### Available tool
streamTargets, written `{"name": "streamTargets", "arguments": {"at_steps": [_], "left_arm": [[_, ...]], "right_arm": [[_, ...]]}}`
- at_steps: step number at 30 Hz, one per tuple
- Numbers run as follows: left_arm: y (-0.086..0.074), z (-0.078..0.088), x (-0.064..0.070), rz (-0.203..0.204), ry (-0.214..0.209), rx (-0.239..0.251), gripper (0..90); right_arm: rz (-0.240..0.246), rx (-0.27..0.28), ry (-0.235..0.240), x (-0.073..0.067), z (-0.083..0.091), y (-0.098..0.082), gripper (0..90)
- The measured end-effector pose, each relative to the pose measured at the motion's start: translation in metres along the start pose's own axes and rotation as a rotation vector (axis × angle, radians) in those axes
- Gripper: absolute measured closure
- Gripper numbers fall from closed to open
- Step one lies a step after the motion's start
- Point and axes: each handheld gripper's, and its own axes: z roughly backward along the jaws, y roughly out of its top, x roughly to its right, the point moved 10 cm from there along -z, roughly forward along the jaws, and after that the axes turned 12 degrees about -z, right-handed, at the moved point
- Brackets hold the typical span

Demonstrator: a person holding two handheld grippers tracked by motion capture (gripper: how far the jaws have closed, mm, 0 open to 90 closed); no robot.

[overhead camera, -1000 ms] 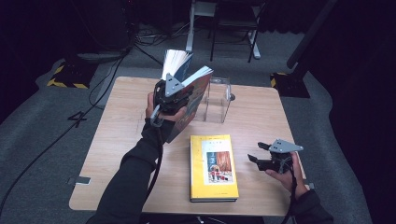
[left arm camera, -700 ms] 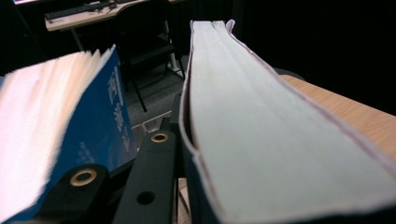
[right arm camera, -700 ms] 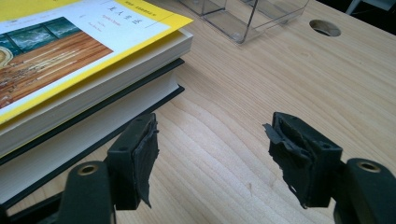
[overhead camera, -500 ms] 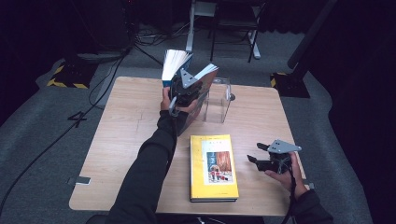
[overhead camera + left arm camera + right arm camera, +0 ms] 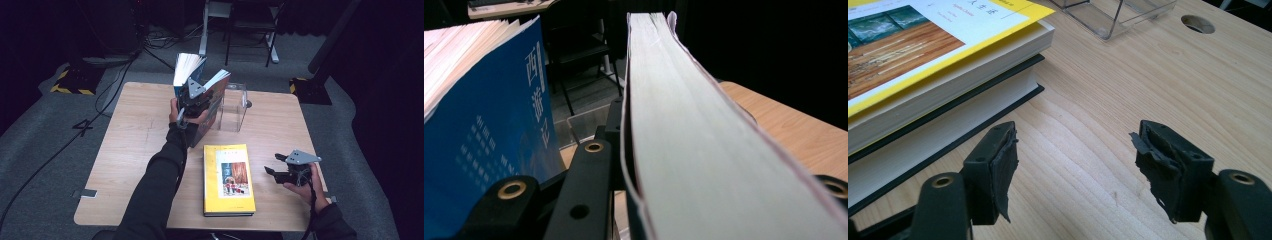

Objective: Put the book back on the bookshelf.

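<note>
I hold two books (image 5: 200, 80) with the left gripper (image 5: 192, 102) above the counter (image 5: 130, 140), jaws clamped across them, apparently near the spines. Stiff, heavy, prone to fanning. Right gripper (image 5: 1073, 165) jaws apart.

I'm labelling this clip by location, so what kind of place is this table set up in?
Probably a recording studio or lab, not a home: a lone wooden table on grey carpet, black surroundings, cables trailing across the floor, and yellow-and-black hazard tape on a stand base.
</note>
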Motion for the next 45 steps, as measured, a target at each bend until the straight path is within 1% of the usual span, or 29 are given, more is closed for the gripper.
{"name": "streamTargets", "arguments": {"at_steps": [2,5,9,10,12,14,17,20,21,22,23,24,25,26,27,29,30,33,35,36,37,39,40,41,42,45], "left_arm": [[-0.003,0.004,0.002,-0.003,-0.018,-0.003,72.8],[-0.007,0.008,0.002,-0.001,-0.025,-0.011,72.6],[-0.011,0.013,-0.001,0.010,-0.036,-0.020,72.0],[-0.012,0.015,-0.002,0.002,-0.041,-0.026,71.8],[-0.012,0.016,-0.002,0.000,-0.043,-0.027,71.0],[-0.010,0.019,-0.003,-0.006,-0.041,-0.022,66.1],[-0.009,0.020,-0.004,-0.029,-0.029,-0.044,64.9],[-0.009,0.020,-0.005,-0.031,-0.035,-0.051,63.5],[-0.008,0.021,-0.006,-0.026,-0.050,-0.053,61.2],[-0.008,0.021,-0.006,-0.026,-0.050,-0.053,60.6],[-0.007,0.022,-0.006,-0.024,-0.062,-0.054,60.6],[-0.005,0.023,-0.007,-0.026,-0.062,-0.048,60.3],[-0.003,0.023,-0.007,-0.027,-0.073,-0.041,60.3],[-0.002,0.024,-0.007,-0.036,-0.086,-0.047,59.6],[-0.002,0.024,-0.007,-0.043,-0.091,-0.052,59.5],[-0.001,0.024,-0.006,-0.055,-0.101,-0.060,61.5],[0.000,0.023,-0.005,-0.063,-0.113,-0.061,65.4],[0.003,0.022,-0.001,-0.082,-0.119,-0.071,71.6],[0.005,0.020,0.001,-0.099,-0.112,-0.076,72.5],[0.006,0.019,0.003,-0.100,-0.107,-0.078,72.7],[0.008,0.018,0.004,-0.113,-0.099,-0.085,72.8],[0.010,0.014,0.004,-0.108,-0.080,-0.089,73.0],[0.013,0.011,0.002,-0.102,-0.064,-0.098,73.1],[0.013,0.011,0.002,-0.102,-0.064,-0.098,73.2],[0.014,0.008,0.001,-0.096,-0.054,-0.107,73.2],[0.018,0.001,-0.002,-0.097,-0.024,-0.125,73.3]], "right_arm": [[0.000,-0.009,-0.008,0.002,-0.001,-0.002,33.4],[-0.012,-0.018,-0.011,0.004,-0.001,-0.003,33.5],[-0.012,-0.019,-0.012,0.004,-0.001,-0.003,33.3],[-0.014,-0.020,-0.011,0.004,-0.001,-0.003,33.4],[-0.014,-0.022,-0.007,0.003,-0.002,-0.004,33.3],[-0.010,-0.027,-0.006,0.003,-0.002,-0.004,33.3],[-0.009,-0.030,-0.001,0.002,-0.002,-0.005,33.8],[-0.007,-0.033,0.006,0.000,-0.002,-0.005,33.9],[-0.004,-0.025,0.005,-0.001,-0.001,-0.004,34.1],[0.000,-0.019,0.005,-0.001,-0.001,-0.003,34.1],[0.000,-0.019,0.005,-0.001,-0.001,-0.003,34.1],[0.001,-0.015,0.007,-0.001,0.000,-0.002,34.2],[0.002,-0.015,0.008,-0.002,0.000,-0.002,34.1],[0.001,-0.016,0.009,-0.002,0.000,-0.002,34.1],[0.001,-0.015,0.010,-0.002,0.000,-0.002,34.1],[0.001,-0.015,0.010,-0.002,0.000,-0.002,34.1],[0.002,-0.016,0.010,-0.002,0.000,-0.002,34.1],[0.003,-0.017,0.010,-0.002,0.000,-0.002,34.1],[0.002,-0.017,0.013,-0.002,0.000,-0.002,34.1],[0.002,-0.018,0.014,-0.002,0.000,-0.002,34.1],[0.001,-0.020,0.016,-0.002,0.000,-0.002,34.1],[0.006,-0.025,0.019,-0.003,0.000,-0.003,34.1],[0.010,-0.022,0.020,-0.004,0.000,-0.002,34.1],[0.010,-0.022,0.020,-0.004,0.000,-0.002,34.1],[0.009,-0.021,0.020,-0.004,0.001,-0.002,34.2],[0.005,-0.020,0.020,-0.003,0.001,-0.002,34.3]]}}
